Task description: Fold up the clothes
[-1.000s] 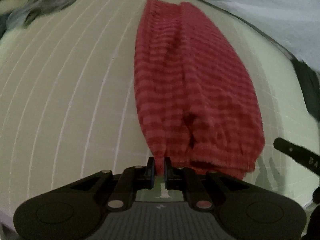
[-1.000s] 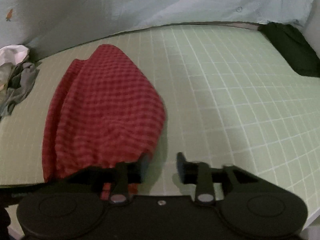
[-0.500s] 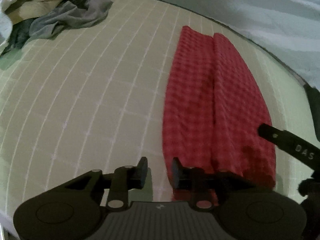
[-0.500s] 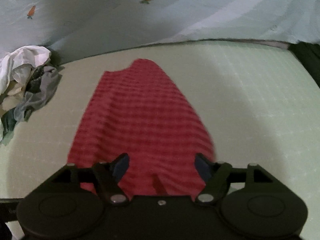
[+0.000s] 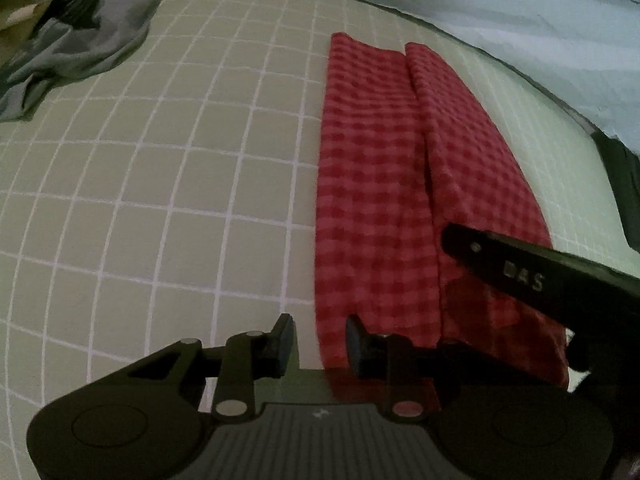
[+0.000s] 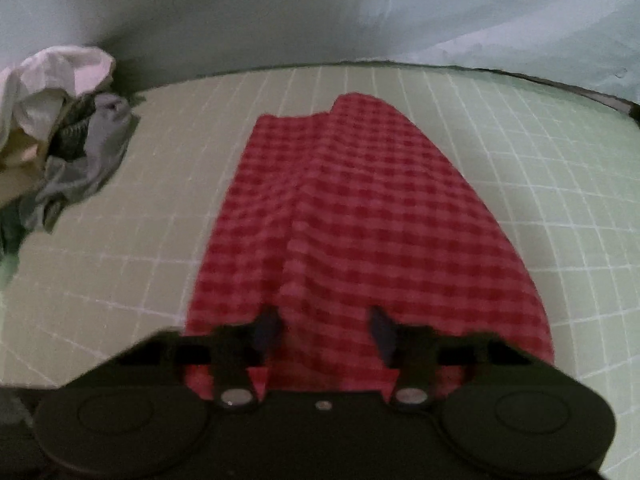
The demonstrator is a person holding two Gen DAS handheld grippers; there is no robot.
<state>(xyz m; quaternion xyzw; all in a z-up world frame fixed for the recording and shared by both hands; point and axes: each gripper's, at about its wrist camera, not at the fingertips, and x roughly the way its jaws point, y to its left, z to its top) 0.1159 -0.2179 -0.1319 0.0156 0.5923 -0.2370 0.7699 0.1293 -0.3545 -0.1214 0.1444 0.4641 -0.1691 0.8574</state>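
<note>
the red checked cloth (image 5: pixel 400 200) lies flat in a long folded strip on the green gridded surface (image 5: pixel 160 200). the left tool (image 5: pixel 318 338) is spread apart and empty at the cloth's near left edge. the right tool (image 6: pixel 324 328) is also spread wide with nothing gripped, over the cloth's near end, with a heap of other clothes (image 6: pixel 68 136) well apart to the left.
</note>
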